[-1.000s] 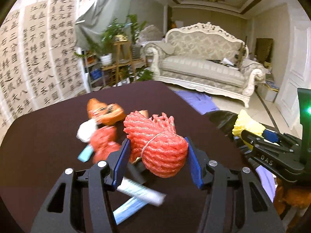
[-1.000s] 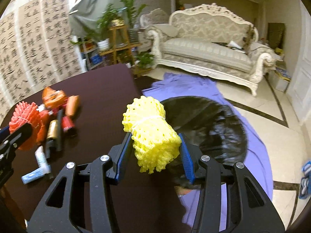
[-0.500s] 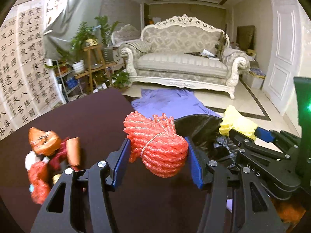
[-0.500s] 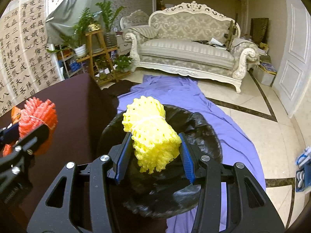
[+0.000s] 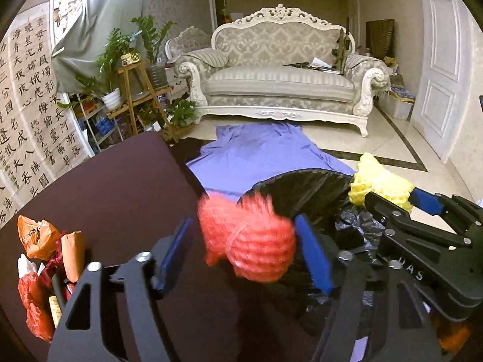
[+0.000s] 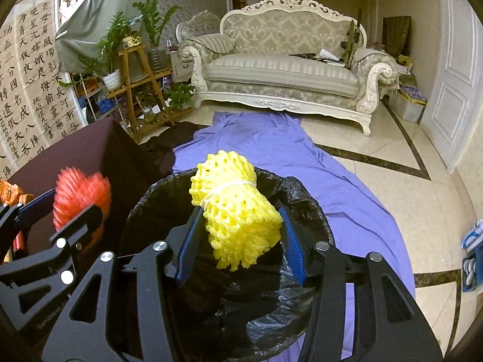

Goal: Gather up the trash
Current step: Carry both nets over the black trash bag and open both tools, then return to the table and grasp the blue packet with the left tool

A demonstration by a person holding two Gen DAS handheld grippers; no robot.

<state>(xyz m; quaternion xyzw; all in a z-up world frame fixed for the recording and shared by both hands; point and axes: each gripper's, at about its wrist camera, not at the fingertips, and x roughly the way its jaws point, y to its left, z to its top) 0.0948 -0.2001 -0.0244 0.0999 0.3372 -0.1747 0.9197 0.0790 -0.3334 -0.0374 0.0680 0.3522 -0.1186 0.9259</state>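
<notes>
The left gripper (image 5: 246, 250) has its 2 blue-padded jaws spread wide, with a clear gap showing between each pad and the red foam-net bundle (image 5: 249, 238) tied with thin string. The bundle is blurred and sits between the pads without being pinched; whether it touches either pad cannot be told. It hangs at the near edge of the black plastic-lined trash bin (image 5: 305, 193), partly over the dark brown tabletop (image 5: 99, 193).

The right gripper (image 6: 238, 238) has its blue pads parted around the yellow foam-net bundle (image 6: 235, 211), also tied with pale string. A gap shows beside the right pad, while the left pad lies close against the bundle; whether it is gripped or loose cannot be told for certain. This bundle is directly above the open mouth of the trash bin (image 6: 302, 199), whose black liner is crumpled inside. From the left wrist view the right gripper (image 5: 389, 194) appears at the right with the yellow bundle (image 5: 377, 181) over the bin's far rim.

On the tabletop at the left lies a heap of leftover trash (image 5: 45, 259): an orange crumpled wrapper, a brown packet and red pieces, touching one another. A purple cloth (image 6: 271, 147) is spread on the tiled floor behind the bin, in front of a cream ornate sofa (image 6: 280, 69).
</notes>
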